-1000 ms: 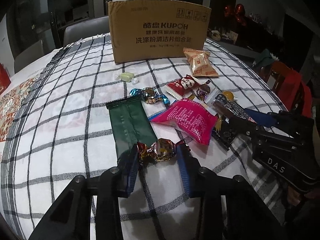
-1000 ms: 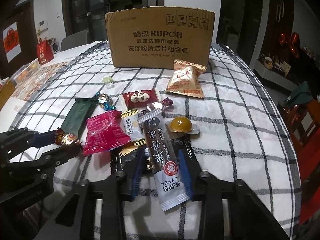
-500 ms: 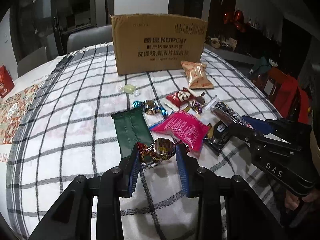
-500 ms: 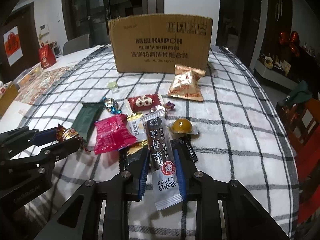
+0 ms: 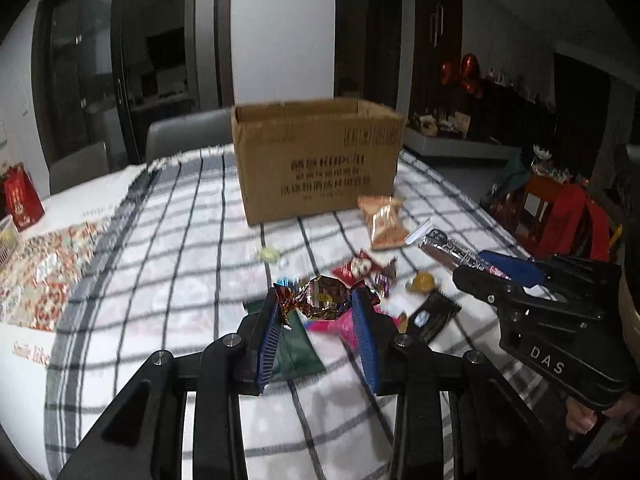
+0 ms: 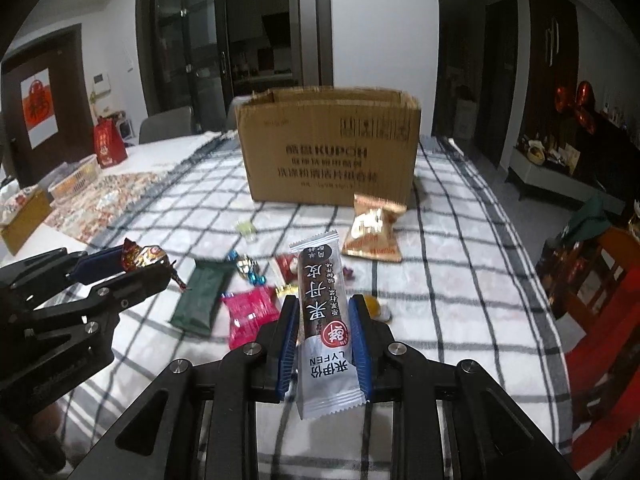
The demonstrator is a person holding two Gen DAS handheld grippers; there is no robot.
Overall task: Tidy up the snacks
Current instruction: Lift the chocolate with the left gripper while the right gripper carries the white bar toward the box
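My left gripper (image 5: 318, 300) is shut on a gold foil-wrapped candy (image 5: 322, 299) and holds it above the checked tablecloth. My right gripper (image 6: 323, 312) is shut on a long dark-and-white snack stick (image 6: 322, 312) and holds it up, also above the table. The open cardboard box (image 5: 318, 156) stands at the back of the table, beyond both grippers; it also shows in the right wrist view (image 6: 330, 148). On the cloth lie a green packet (image 6: 204, 294), a pink packet (image 6: 250, 314), a gold bag (image 6: 374, 232) and several small candies.
A patterned mat (image 5: 44, 268) and a red gift bag (image 5: 22, 200) lie at the table's left. A red chair (image 6: 600, 312) stands off the right edge. Grey chairs (image 5: 184, 136) stand behind the table.
Both grippers closed on their snacks and lifted them off the table. The candy and the snack stick now hang in the air, closer to the box.
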